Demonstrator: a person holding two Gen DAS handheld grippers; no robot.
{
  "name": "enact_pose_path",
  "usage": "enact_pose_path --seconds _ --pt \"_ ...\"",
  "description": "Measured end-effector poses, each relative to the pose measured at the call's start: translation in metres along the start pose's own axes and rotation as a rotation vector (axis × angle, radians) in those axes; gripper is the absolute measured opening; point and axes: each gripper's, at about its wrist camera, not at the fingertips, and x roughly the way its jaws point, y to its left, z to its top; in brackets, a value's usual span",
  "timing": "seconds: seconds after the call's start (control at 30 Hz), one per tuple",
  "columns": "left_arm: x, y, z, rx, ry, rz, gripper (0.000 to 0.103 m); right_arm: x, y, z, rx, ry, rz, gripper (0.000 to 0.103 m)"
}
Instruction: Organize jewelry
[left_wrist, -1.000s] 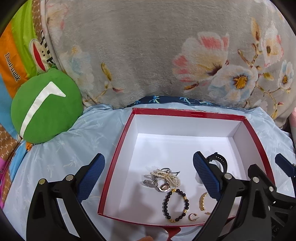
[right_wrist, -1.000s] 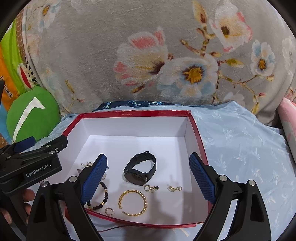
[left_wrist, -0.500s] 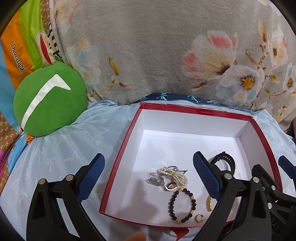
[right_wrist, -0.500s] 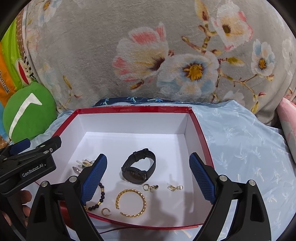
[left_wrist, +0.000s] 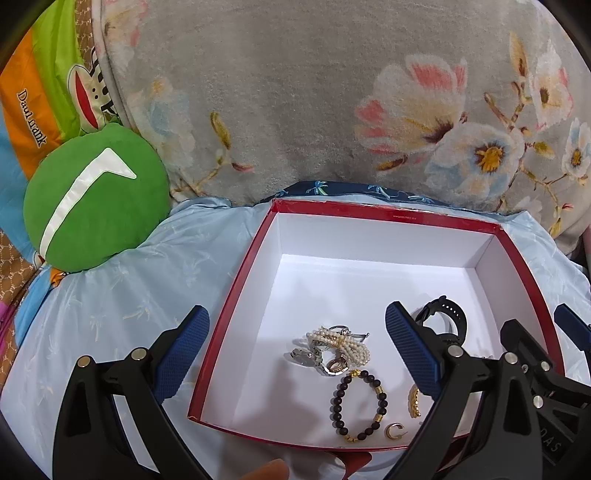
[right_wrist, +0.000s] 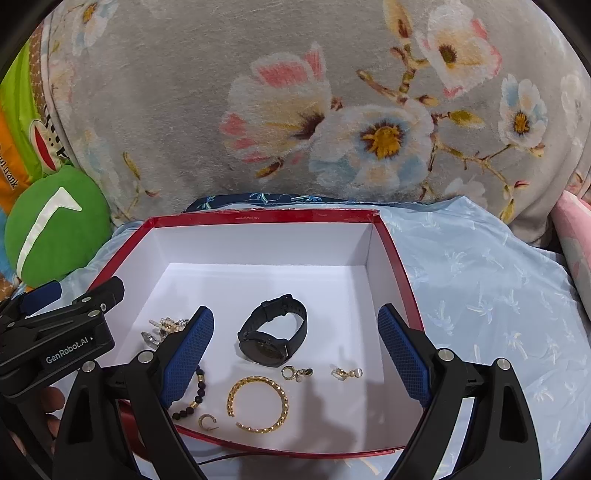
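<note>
Red-rimmed white box (right_wrist: 395, 254) sat on a pale blue bedsheet (right_wrist: 480, 280), all jewelry loose on its floor: black watch (right_wrist: 273, 334) mid-box, gold chain bracelet (right_wrist: 257, 404) in front of it, two small earrings (right_wrist: 297, 373) just beside, dark bead bracelet (left_wrist: 360, 406), small hoop (left_wrist: 394, 430) and a tangled pearl cluster (left_wrist: 332, 347) further left. Left gripper (left_wrist: 295, 354) and right gripper (right_wrist: 295, 354) both hovered over the box with jaws spread, gripping nothing. Looked like a selection step; next move likely needs a descent onto one piece, jaws narrowing carefully around something small and flat.

Black tongs (right_wrist: 295, 354), blue ribbed pads (right_wrist: 188, 354), silver screws, "GenRobot.AI" lettering.
</note>
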Motion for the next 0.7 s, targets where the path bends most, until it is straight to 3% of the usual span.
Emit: enact_pose_path --seconds 0.7 --pt "-0.0055 -0.0094 -0.0010 0.022 0.006 -0.001 0.094 -0.0065 0.0068 -0.0017 -0.017 -0.007 0.007 0.088"
